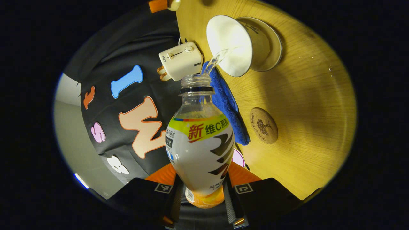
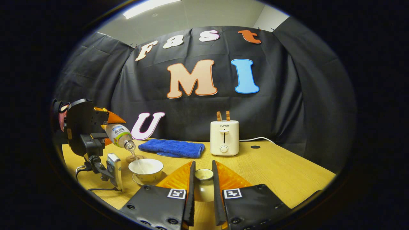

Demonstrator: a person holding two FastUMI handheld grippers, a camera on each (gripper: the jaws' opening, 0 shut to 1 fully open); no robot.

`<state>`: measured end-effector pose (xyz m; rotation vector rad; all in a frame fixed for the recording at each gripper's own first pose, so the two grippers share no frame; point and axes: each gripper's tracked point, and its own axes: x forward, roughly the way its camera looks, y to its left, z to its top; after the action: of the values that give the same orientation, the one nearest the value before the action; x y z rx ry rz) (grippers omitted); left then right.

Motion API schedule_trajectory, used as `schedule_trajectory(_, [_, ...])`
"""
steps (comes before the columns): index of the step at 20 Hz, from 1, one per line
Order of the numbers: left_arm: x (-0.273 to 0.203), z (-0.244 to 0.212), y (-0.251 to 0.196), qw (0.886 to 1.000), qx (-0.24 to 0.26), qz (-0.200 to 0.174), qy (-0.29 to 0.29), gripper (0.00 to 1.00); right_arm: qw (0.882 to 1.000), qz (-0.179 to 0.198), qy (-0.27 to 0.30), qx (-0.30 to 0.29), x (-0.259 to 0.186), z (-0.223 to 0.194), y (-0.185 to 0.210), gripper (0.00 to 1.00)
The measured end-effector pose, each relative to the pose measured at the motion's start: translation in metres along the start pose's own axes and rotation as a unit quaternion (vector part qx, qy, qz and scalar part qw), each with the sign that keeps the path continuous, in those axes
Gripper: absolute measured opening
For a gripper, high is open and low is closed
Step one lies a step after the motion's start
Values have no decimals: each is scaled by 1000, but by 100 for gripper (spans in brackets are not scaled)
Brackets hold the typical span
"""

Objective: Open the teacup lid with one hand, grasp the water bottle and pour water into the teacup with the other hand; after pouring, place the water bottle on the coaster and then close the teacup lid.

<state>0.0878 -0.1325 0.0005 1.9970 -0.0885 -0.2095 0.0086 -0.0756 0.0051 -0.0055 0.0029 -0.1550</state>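
Note:
My left gripper (image 1: pixel 200 191) is shut on a plastic water bottle (image 1: pixel 200 147), which is tilted with its open neck toward the white teacup (image 1: pixel 228 44). A thin stream of water runs from the bottle mouth into the cup. The cup stands uncovered on its saucer (image 1: pixel 274 48). In the right gripper view the same bottle (image 2: pixel 119 135) pours into the teacup (image 2: pixel 146 169) at the left, held by the other gripper and its hand-held rig. My right gripper (image 2: pixel 203 182) is shut on the teacup lid (image 2: pixel 204 179), held above the table. A round cork coaster (image 1: pixel 263 125) lies on the table beside the cup.
A folded blue towel (image 2: pixel 172 148) lies behind the cup. A cream toaster (image 2: pixel 224 137) with bread in its slots stands at the back, its cord trailing right. The wooden table (image 2: pixel 287 172) stretches to the right. Cables hang off the left rig (image 2: pixel 96 159).

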Motion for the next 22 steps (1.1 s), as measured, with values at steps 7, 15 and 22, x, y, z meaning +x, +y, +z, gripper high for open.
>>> schedule_trajectory(7, [-3,-1,7,999,43,-6,6,55,1000,0,0,0,-1,1,0,29])
schedule_trajectory(15, [-3,0,21,996,84,-3,12,55,1000,0,0,0,0,0,0,28])
schedule_trajectory(22, [-4,3,36,994,106,4,14,55,1000,0,0,0,0,0,0,29])
